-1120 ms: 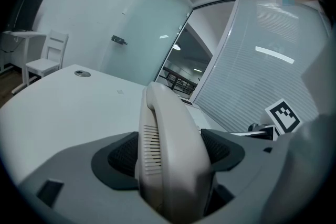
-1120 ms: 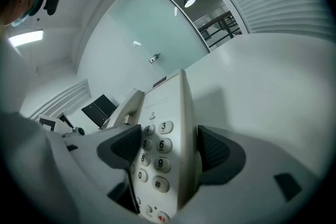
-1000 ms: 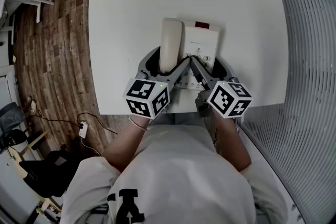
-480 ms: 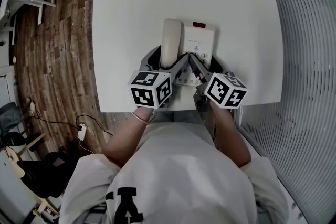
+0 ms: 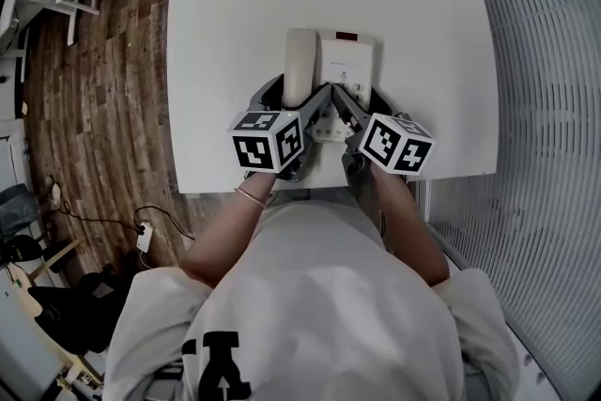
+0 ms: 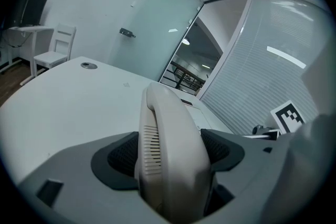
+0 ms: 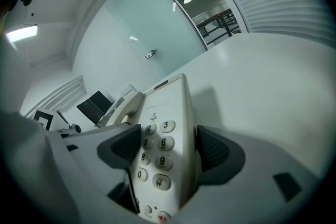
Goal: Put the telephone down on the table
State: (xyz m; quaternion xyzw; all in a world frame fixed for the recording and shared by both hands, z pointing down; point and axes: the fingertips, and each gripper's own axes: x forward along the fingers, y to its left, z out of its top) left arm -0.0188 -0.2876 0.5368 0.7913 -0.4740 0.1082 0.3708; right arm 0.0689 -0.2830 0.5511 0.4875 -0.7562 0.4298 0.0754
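Two claws, both clenched: my left claw [image 6: 170, 150] grasps the cream plastic handset [image 5: 300, 61]; my right claw [image 7: 168, 147] grasps the cream plastic desk telephone [image 5: 347, 70] at its keypad, mid-front on the white rectangular counter [image 5: 225, 42].

My left gripper [image 5: 296, 99] reaches in over the near edge of the table [image 5: 225, 61], jaws pressed on either side of the handset [image 6: 170, 139]. My right gripper [image 5: 357, 103], just beside it, clamps the telephone base [image 7: 168, 128] across its width. Both angle inward toward each other, my forearms [image 5: 230, 235] reaching forward from my body.
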